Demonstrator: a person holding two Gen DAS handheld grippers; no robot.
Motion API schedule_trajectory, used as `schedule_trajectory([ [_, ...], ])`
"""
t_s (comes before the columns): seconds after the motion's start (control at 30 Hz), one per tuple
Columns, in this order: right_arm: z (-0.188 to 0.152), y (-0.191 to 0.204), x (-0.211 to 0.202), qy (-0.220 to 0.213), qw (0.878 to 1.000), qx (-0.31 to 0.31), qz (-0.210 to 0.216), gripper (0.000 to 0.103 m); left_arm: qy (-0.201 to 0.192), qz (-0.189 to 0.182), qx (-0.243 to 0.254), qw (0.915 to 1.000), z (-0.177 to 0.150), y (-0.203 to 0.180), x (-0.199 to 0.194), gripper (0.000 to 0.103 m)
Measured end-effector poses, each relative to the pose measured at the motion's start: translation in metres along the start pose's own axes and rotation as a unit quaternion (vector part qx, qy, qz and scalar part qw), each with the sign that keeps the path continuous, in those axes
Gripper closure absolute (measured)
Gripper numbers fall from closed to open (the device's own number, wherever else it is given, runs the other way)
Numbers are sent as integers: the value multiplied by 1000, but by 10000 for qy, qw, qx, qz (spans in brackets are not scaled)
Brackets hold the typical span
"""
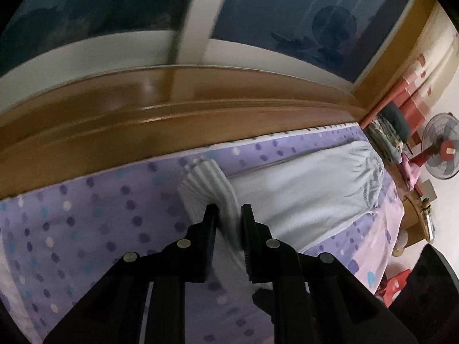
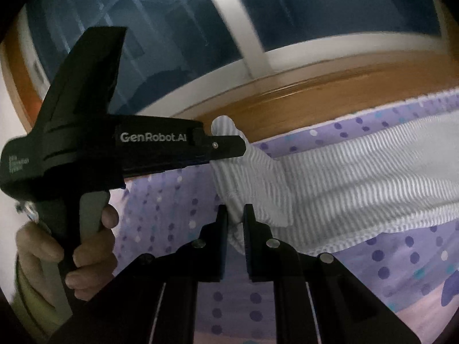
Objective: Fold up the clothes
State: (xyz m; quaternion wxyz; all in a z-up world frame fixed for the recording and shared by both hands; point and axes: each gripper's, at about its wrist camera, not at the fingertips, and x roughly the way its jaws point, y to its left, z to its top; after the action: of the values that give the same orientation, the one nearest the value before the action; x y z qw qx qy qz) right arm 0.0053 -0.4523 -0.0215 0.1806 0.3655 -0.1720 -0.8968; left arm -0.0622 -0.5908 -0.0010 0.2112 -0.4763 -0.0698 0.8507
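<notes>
A white, finely striped garment (image 1: 301, 192) lies stretched across a bed with a purple dotted sheet (image 1: 86, 218). My left gripper (image 1: 228, 210) is shut on one bunched end of the garment, lifted slightly off the sheet. In the right wrist view the garment (image 2: 358, 177) runs off to the right. My right gripper (image 2: 235, 210) is shut on a corner of that same end. The left gripper (image 2: 229, 144) shows there from the side, gripping the cloth just above and behind my right one, held by a hand (image 2: 86, 246).
A wooden window ledge (image 1: 172, 109) and a dark window (image 1: 287, 14) run along the far side of the bed. A pile of clothes (image 1: 384, 134), a red standing fan (image 1: 441, 149) and a wooden bed end (image 1: 418, 215) are at the right.
</notes>
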Motion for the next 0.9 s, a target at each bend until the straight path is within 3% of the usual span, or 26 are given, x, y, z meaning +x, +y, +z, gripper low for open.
schedule_trajectory([
  [0.1, 1, -18, -10, -54, 9996, 254, 120, 94, 70, 90, 166, 9998, 10, -22, 11, 86],
  [0.3, 4, -62, -13, -54, 9984, 552, -88, 94, 368, 123, 383, 9985, 19, -62, 55, 86],
  [0.53, -2, -120, 3, 429, 9964, 617, -387, 92, 910, 118, 374, 9951, 9, -91, 114, 84],
  [0.73, 7, -135, -13, 527, 9979, 374, -97, 69, 842, 203, 231, 9960, 10, -91, 101, 83],
  [0.9, 15, -120, -30, 222, 9995, -220, -69, 69, 575, 173, -162, 9981, 8, -80, 76, 82],
])
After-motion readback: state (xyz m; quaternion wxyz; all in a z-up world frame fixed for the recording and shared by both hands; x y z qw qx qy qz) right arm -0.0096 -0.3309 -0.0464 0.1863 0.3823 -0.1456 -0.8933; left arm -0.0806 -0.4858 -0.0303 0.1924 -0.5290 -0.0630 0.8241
